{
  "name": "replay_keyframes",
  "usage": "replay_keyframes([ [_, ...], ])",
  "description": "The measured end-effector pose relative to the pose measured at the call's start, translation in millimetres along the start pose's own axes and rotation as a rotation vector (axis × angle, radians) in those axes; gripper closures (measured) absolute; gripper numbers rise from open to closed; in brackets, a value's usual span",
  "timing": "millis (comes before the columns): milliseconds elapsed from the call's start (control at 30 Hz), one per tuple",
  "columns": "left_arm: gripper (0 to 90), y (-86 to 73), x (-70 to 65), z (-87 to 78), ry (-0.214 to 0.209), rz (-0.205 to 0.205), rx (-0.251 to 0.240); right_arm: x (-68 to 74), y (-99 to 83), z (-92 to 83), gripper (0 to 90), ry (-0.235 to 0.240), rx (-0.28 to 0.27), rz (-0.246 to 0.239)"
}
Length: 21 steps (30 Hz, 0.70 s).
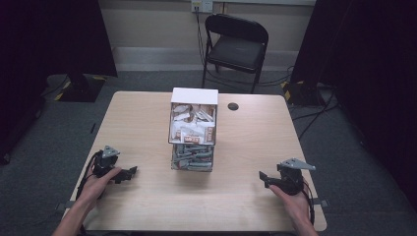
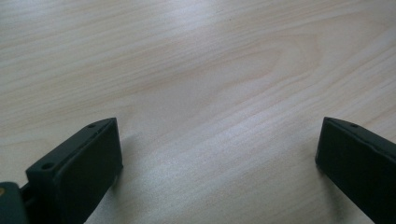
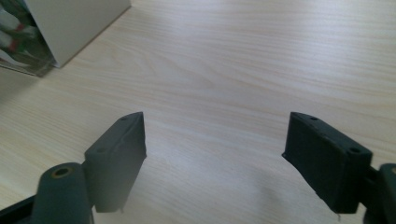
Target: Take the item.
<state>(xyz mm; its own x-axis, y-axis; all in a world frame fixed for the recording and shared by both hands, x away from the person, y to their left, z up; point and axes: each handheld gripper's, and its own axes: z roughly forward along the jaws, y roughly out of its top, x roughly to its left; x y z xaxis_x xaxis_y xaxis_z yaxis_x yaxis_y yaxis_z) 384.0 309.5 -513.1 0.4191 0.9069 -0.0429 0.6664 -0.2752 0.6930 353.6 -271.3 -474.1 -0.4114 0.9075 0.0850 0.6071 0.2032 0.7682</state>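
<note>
Nothing is being held at this moment, and the work is judged to be at its very start. A two-level box [image 1: 193,130] is standing near the middle of the table [image 1: 137,123], and both tools are being kept well apart from it, on the person's side. The upper level of the box is being seen packed with white sachets [image 1: 193,124], and the lower, clear level with grey pieces [image 1: 192,157]; no item is lying outside the box on the wood, so nothing is judged to have been taken out or sorted yet.

The left gripper [image 1: 129,172] is being held low over the table, to the left of the box and nearer the person, with its jaws spread wide and only bare wood between them, as is being shown in the left gripper view [image 2: 217,154]. The right gripper [image 1: 264,178] is being held to the right of the box, pointing toward it. Its jaws are also standing apart with nothing between them [image 3: 215,158]. In the right gripper view a corner of the box [image 3: 70,28] is being glimpsed farther off, untouched.

All of the handling is judged to be left: the box is still to be approached, and whatever is to be picked from it is still to be gripped.
</note>
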Motion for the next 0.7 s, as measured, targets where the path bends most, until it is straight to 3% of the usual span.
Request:
replay_keyframes([
  [267,0.0,-0.1,-0.2,0.1,0.002,0.000,-0.002,8.7,11.1,-7.1,29.4,0.070,-0.033,-0.005],
  [400,0.0,-0.1,-0.2,0.1,0.002,-0.001,-0.002,14.0,16.2,-10.5,31.2,0.084,-0.050,-0.028],
  [500,0.0,0.0,-0.1,0.0,0.002,0.000,0.000,22.3,21.9,-14.4,35.8,0.127,-0.063,-0.043],
  [567,0.0,0.0,-0.1,0.1,0.003,0.000,-0.002,26.1,23.9,-15.6,35.7,0.125,-0.067,-0.058],
  [700,0.0,0.1,-0.1,-0.1,0.003,0.000,0.000,30.7,32.2,-17.3,38.9,0.187,-0.064,-0.034],
])
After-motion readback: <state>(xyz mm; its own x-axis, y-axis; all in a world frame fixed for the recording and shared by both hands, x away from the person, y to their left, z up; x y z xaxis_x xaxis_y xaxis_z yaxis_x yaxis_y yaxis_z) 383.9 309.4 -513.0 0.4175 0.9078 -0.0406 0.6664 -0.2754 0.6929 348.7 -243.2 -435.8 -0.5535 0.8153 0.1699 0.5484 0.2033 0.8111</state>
